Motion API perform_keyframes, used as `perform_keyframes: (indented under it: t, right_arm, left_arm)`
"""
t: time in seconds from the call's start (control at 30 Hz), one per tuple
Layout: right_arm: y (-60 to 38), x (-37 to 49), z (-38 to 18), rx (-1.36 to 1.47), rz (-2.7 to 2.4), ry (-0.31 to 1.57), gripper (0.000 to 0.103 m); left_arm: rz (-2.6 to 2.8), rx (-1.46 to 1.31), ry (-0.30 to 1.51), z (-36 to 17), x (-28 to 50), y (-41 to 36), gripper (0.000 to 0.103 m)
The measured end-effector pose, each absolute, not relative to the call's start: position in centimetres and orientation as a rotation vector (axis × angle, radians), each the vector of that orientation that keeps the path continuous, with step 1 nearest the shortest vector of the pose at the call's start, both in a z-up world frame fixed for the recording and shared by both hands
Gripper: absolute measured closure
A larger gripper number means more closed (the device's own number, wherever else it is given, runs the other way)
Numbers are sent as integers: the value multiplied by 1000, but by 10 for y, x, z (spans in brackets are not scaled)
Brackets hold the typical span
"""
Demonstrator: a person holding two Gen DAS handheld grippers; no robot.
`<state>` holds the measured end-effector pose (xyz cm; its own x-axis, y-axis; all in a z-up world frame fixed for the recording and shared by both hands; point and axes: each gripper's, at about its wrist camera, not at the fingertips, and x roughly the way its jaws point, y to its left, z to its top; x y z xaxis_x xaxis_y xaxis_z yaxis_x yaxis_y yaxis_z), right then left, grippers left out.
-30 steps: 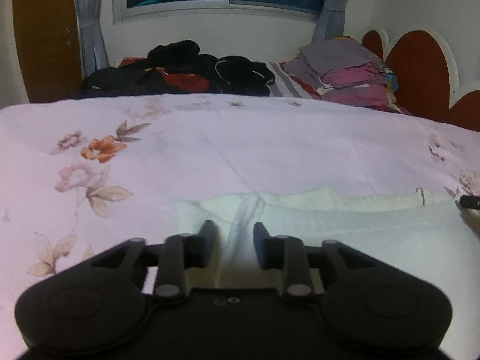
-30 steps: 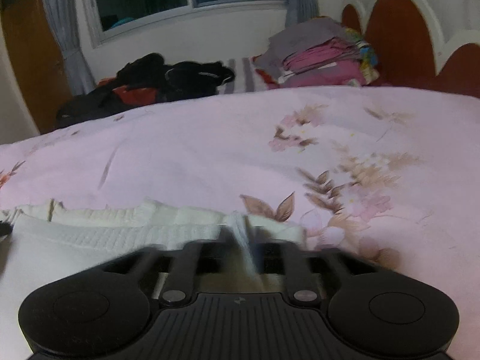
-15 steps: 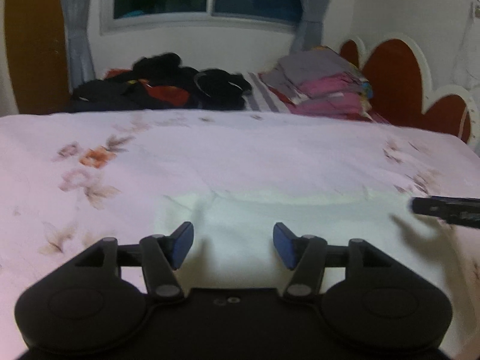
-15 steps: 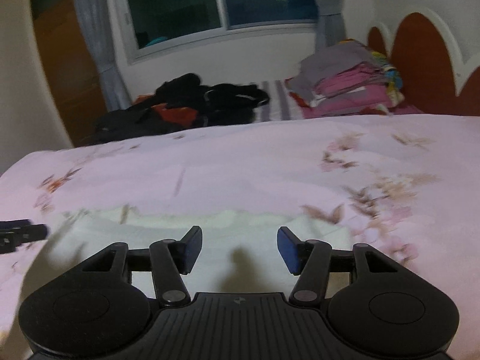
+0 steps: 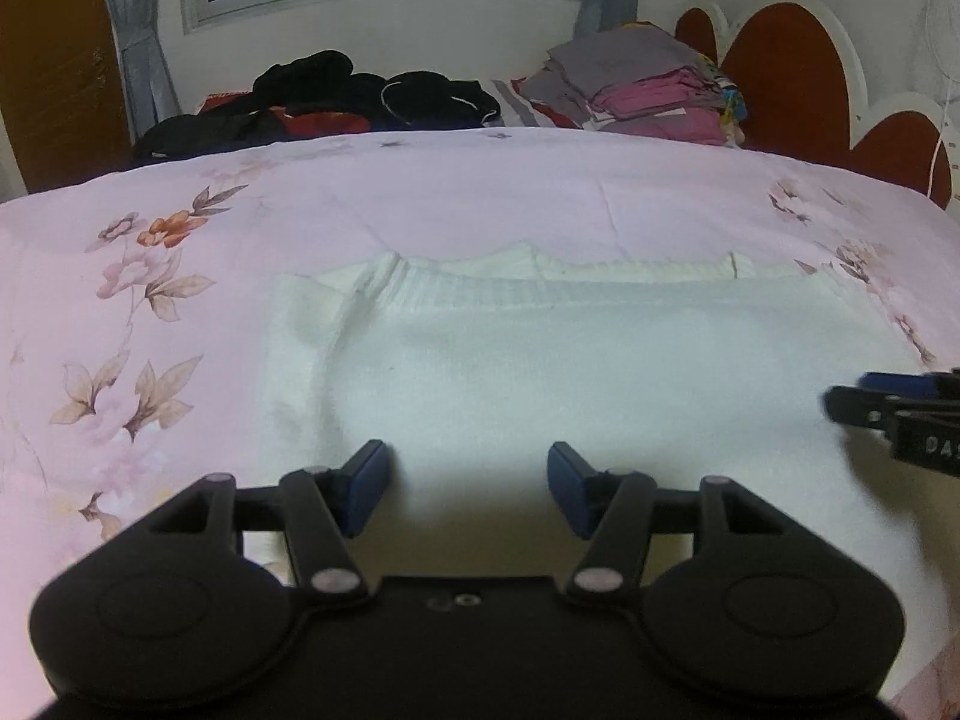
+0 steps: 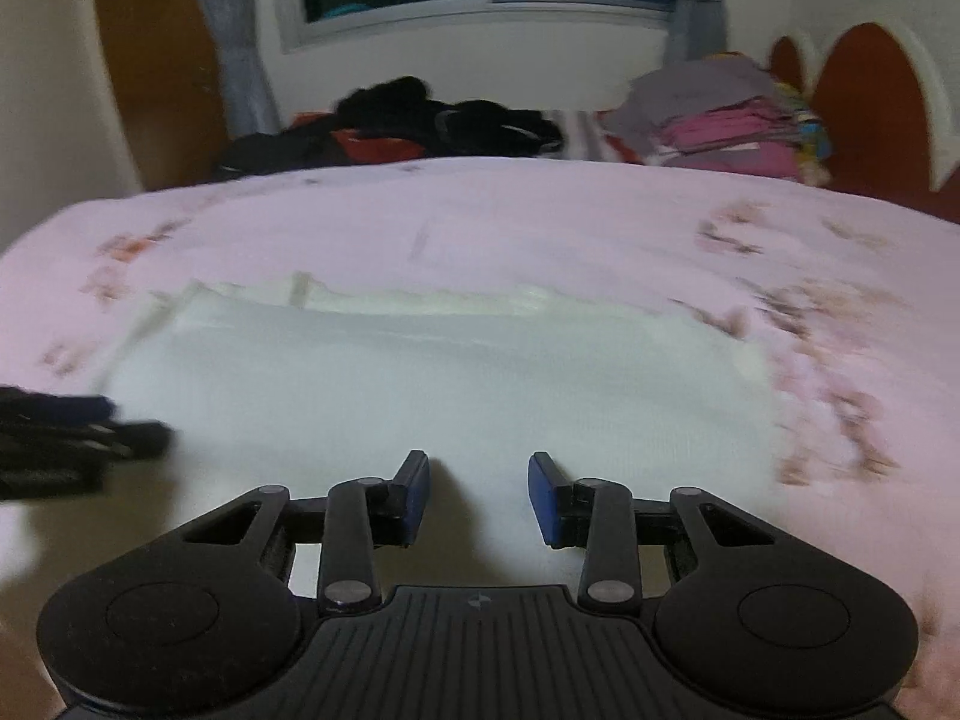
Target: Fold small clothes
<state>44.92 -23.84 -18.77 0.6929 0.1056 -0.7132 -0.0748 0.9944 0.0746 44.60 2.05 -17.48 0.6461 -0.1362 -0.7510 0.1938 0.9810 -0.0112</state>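
Note:
A white knitted garment (image 5: 570,360) lies flat on the pink floral bedsheet (image 5: 420,192), its ribbed hem along the far edge. It also shows in the right wrist view (image 6: 450,372), blurred. My left gripper (image 5: 468,489) is open and empty above the garment's near part. My right gripper (image 6: 479,495) is open and empty above the same garment. The right gripper's fingers (image 5: 888,405) show at the right edge of the left wrist view. The left gripper's fingers (image 6: 66,432) show at the left edge of the right wrist view.
A heap of dark clothes (image 5: 336,99) lies at the far side of the bed. A stack of folded grey and pink clothes (image 5: 642,87) stands at the far right by the red headboard (image 5: 786,78). A window and curtains are behind.
Both grippers let go of the garment's far edge, opened, and drew back toward me and upward. The garment now lies flat on the bed.

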Motion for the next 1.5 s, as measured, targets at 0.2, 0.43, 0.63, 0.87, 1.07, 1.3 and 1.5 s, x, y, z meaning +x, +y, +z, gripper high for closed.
perform_keyframes:
  t: [0.2,0.43,0.63,0.87,1.07,1.3,1.5]
  right_arm:
    - [-263,434,-187,58,19,811,66]
    - [-233,406,-170,80,74,790,66]
    - [-216,382,-171,78,87,810,66]
    - [-232,366,-188,78,-11,870,66]
    - [-222,354,-188,68,-15,879,66]
    - [-220,349,-188,74,-45,884,66]
    - [-219,348,-192,62,-56,896,66]
  left_arm:
    - [-199,88,851,-173,443,20,44]
    - [-230,57,856,-160,431,27,44]
    - [-291,24,869,-160,393,33,44]
    - [-282,39,918,-177,386,44,44]
    - [-290,41,928,-176,385,46,43]
    - [-305,56,923,-178,381,46,42]
    - [-315,58,925,-178,381,45,37]
